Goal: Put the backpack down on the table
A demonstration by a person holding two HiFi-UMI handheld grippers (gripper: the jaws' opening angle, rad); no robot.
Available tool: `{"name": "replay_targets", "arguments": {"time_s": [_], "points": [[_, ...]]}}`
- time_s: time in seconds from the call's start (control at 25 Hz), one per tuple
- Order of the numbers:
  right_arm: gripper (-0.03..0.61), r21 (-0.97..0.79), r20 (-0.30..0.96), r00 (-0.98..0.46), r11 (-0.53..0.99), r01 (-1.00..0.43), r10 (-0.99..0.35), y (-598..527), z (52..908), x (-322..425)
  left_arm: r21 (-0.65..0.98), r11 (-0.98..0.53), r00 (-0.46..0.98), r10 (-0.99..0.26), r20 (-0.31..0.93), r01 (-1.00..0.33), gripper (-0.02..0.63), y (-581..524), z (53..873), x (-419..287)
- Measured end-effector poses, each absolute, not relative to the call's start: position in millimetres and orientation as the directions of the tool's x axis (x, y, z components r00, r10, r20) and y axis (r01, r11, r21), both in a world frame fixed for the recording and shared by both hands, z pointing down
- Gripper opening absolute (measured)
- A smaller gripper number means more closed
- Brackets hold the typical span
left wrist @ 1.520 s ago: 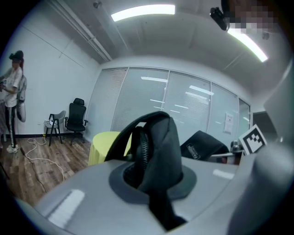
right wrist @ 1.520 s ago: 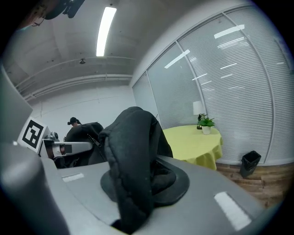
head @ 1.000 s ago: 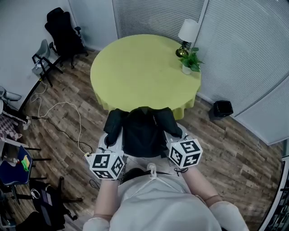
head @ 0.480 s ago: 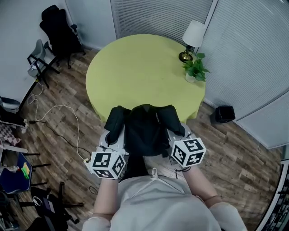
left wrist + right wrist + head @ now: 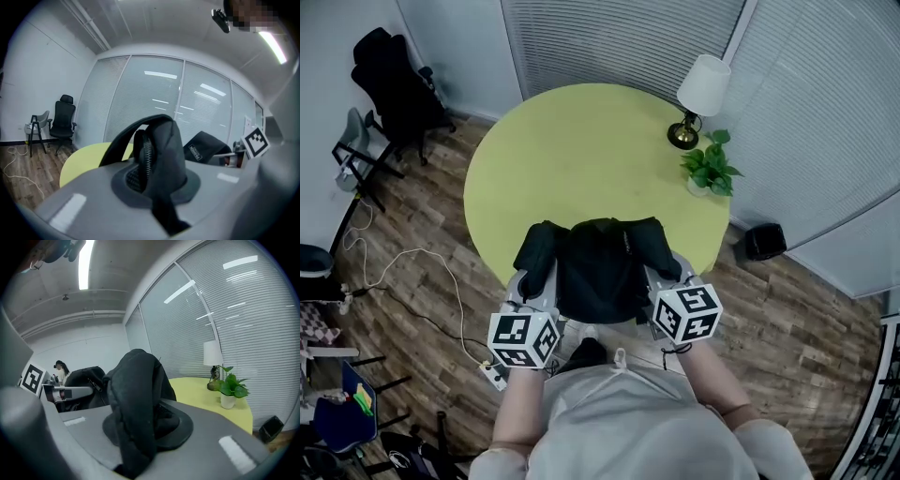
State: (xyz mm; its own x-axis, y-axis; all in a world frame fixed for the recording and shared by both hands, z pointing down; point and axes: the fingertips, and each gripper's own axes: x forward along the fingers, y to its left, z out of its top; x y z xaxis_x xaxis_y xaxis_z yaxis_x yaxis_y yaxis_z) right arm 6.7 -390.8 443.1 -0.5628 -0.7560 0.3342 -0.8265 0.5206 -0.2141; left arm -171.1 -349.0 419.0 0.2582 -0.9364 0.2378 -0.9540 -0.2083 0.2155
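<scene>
- Hanging between the two grippers, the backpack point(image 5: 598, 267) is at the 6 o'clock rim of the round yellow tabletop point(image 5: 581, 141). Its far part overlaps the edge, and I judge it not yet set down.
- Left hand-held gripper point(image 5: 532, 292): clenched on a dark strap point(image 5: 157, 154), with a zipper edge bunched beside it.
- Right hand-held gripper point(image 5: 664, 274): clenched on a thick fold of black fabric point(image 5: 136, 399).
- Handling, as a judgement: soft cloth with no stiffness. The body sags between the two holds and will likely slump once it lands.
- Weight: cannot tell what is inside. It hangs full enough to want both holds.
- Surface: woven cloth, which the pads bite into well, so slipping seems unlikely. The outside does not look fragile.
- Best hold: one at each upper corner, as now, keeps the bag spread and level.
- Lamp point(image 5: 701, 89) and potted plant point(image 5: 711, 169) stand at 1 to 2 o'clock on the tabletop, well apart from the bag.
</scene>
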Motion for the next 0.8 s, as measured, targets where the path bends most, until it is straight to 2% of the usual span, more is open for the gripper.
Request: {"name": "replay_targets", "arguments": {"time_s": [0.8], "points": [[0.032, -0.194, 0.355, -0.473, 0.431, -0.881, -0.807, -542.8, 467.3, -32.8, 0.218, -0.294, 0.349, -0.893, 0.283, -0.931, 0.029, -513.2, 450.7, -220.3]]}}
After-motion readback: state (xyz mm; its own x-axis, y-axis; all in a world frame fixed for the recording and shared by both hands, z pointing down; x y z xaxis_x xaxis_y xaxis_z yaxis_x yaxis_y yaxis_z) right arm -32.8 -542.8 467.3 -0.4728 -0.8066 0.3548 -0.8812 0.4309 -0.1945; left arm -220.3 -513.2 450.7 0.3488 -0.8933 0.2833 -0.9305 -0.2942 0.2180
